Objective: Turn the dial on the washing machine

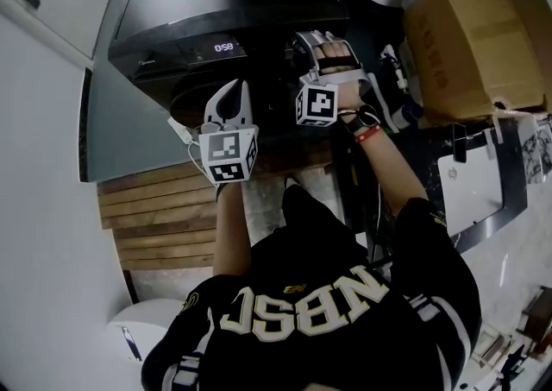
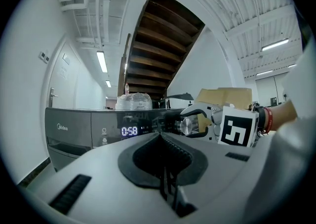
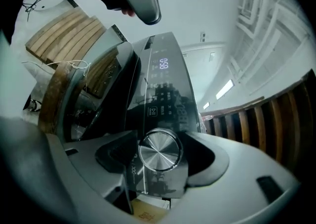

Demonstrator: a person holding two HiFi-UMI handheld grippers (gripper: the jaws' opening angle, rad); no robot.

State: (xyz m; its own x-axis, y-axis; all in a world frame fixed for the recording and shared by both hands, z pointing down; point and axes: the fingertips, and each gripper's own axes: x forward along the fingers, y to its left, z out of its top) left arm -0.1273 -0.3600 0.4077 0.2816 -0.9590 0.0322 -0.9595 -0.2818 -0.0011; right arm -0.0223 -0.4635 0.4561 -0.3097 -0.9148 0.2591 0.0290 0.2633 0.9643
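Both right fingers (image 3: 116,154) around dial (image 3: 159,150); contact unclear.

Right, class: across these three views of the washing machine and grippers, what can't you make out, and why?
- Right gripper view: print on the panel around the dial is too small and blurred to read.
- Head view: the dial is hidden behind the right gripper.
- Head view: the door is dark and partly covered by the left gripper.
- Head view: print on the cardboard box is too blurred to read.
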